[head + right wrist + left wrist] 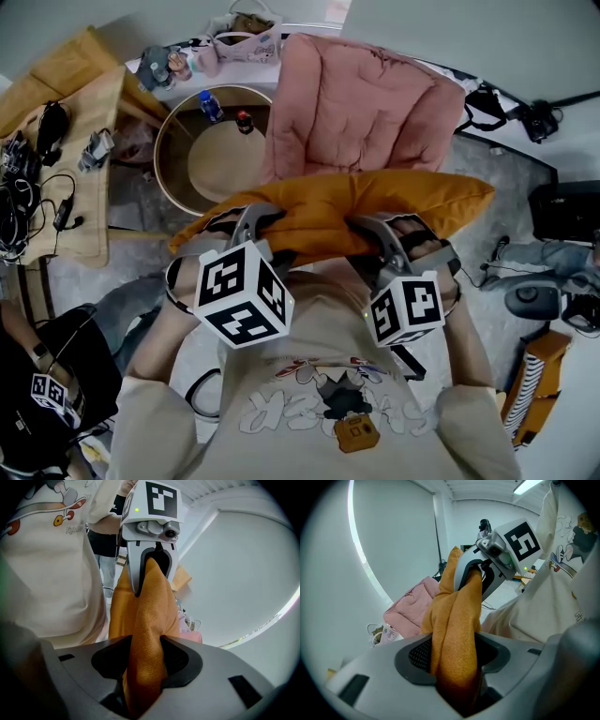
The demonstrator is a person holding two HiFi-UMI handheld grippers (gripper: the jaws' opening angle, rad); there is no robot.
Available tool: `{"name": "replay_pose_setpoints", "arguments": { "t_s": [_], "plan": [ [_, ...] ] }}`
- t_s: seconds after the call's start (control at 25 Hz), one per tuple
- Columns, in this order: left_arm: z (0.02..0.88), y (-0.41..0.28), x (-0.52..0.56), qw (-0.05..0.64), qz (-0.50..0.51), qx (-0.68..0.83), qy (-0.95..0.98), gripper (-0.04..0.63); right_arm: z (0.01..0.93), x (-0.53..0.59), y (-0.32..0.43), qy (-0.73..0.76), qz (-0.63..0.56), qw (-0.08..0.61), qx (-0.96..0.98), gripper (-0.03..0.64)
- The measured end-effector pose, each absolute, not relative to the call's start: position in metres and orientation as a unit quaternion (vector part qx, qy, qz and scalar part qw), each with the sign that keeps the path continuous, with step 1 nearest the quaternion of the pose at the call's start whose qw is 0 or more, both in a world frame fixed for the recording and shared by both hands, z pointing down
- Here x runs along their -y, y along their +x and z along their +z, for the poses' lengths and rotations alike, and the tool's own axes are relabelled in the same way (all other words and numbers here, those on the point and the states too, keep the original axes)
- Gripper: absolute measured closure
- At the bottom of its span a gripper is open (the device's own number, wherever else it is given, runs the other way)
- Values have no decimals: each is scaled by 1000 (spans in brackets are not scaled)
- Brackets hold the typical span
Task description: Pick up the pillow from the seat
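An orange pillow (356, 206) hangs in the air in front of the person's chest, stretched between both grippers. My left gripper (255, 230) is shut on its near edge at the left, with orange fabric (457, 634) bunched between the jaws. My right gripper (380, 234) is shut on the same edge further right, and the fabric (145, 653) fills the gap between its jaws. Behind the pillow stands the pink padded seat (361, 103), bare of the pillow. Each gripper view shows the other gripper (497, 557) (150, 522) clamped on the cloth.
A round wooden table (208, 155) with a blue bottle (210, 105) stands left of the seat. A yellow bench (80, 150) with cables lies at far left. Bags, a black case (567, 211) and gear lie on the floor at right. Another person (42, 394) crouches at lower left.
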State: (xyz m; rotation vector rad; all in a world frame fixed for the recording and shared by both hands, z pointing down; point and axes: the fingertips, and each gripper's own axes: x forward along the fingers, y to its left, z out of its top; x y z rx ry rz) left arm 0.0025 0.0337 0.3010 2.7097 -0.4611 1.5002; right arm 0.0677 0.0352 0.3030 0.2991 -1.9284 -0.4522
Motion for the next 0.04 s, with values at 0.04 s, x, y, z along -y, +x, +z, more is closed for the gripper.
{"name": "replay_pose_setpoints", "arguments": {
  "t_s": [0.04],
  "plan": [
    [302, 1, -34, 6, 479, 147, 865, 371, 304, -35, 66, 124, -190, 539, 811, 420]
  ]
}}
